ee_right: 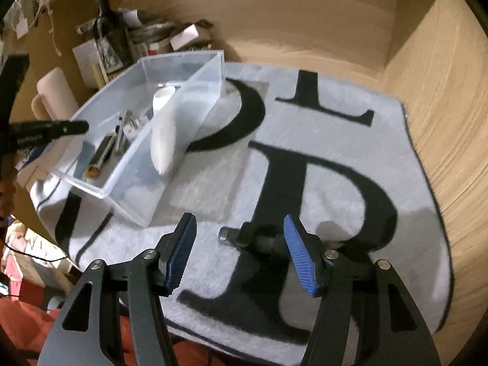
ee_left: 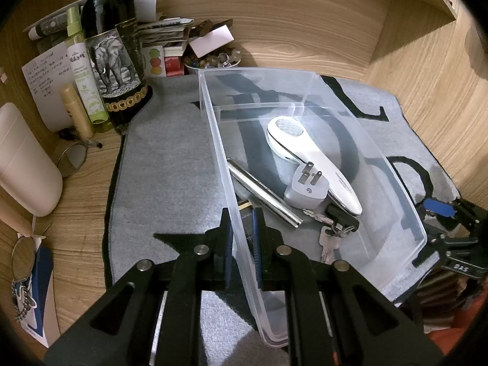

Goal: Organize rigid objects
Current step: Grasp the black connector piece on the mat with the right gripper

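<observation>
Left gripper (ee_left: pixel 241 244) at bottom centre of the left wrist view, blue pads clamped on the near left wall of clear plastic bin (ee_left: pixel 410 213). Bin sitting on grey mat (ee_left: pixel 164 167) with black lettering, mid-frame.

Inside bin, centre to lower right of the left wrist view:
- white handheld device (ee_left: pixel 311 158), lying diagonally
- grey plug adapter (ee_left: pixel 306 190), prongs up, resting against the device
- silver metal tube (ee_left: pixel 263 193) along the left wall
- key (ee_left: pixel 328 244) with black fob (ee_left: pixel 341 215), lower middle
- dark item behind the pads, partly hidden, kind unclear

Upper left of the left wrist view: dark wine bottle (ee_left: pixel 111 45) with elephant label, green spray bottle (ee_left: pixel 84 70) beside it, paper clutter behind.

Right gripper (ee_right: pixel 241 253) at bottom centre of the right wrist view, fingers wide apart, holding nothing. Small black object with metal tip (ee_right: pixel 244 238) on mat between the pads, apparently untouched; view blurred. Bin at upper left of that frame.
</observation>
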Motion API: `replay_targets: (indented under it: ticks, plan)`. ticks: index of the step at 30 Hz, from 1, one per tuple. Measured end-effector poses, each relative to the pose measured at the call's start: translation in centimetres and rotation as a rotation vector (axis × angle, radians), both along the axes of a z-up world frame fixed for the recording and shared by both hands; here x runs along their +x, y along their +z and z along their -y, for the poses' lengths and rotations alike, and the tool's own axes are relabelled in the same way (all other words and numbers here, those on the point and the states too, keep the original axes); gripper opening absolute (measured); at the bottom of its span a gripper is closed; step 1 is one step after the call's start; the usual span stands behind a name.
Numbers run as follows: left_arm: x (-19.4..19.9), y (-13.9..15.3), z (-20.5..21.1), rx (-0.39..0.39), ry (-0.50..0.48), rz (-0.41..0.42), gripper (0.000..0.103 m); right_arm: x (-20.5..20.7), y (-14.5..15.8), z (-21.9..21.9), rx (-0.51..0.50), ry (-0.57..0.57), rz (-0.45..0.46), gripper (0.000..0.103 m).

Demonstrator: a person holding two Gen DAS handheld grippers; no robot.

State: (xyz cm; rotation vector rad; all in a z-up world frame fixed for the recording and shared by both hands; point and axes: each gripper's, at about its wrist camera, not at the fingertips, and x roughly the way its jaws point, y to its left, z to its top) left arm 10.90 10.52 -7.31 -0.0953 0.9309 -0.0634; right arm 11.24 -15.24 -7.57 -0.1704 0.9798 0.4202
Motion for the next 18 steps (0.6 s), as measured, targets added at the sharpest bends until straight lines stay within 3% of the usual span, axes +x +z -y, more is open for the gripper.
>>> replay_targets:
  ticks: [12,13,17,18]
  plan:
    - [0.0,0.0,0.1,-0.005,0.0,0.001,0.011,1.3,-1.5,0.5,-0.046,-0.057,0.012,0.056]
    - [0.1,0.0,0.1,-0.004,-0.001,0.001,0.011,1.5,-1.5,0.6,-0.047,-0.065,0.014,0.053]
    - [0.1,0.0,0.0,-0.007,0.0,0.001,0.011,2.3,-1.2,0.8,-0.048,-0.072,0.024,0.026]
    - [0.0,-0.1,0.1,-0.006,0.0,0.001,0.011,2.5,-1.2,0.8,-0.037,-0.07,0.018,0.025]
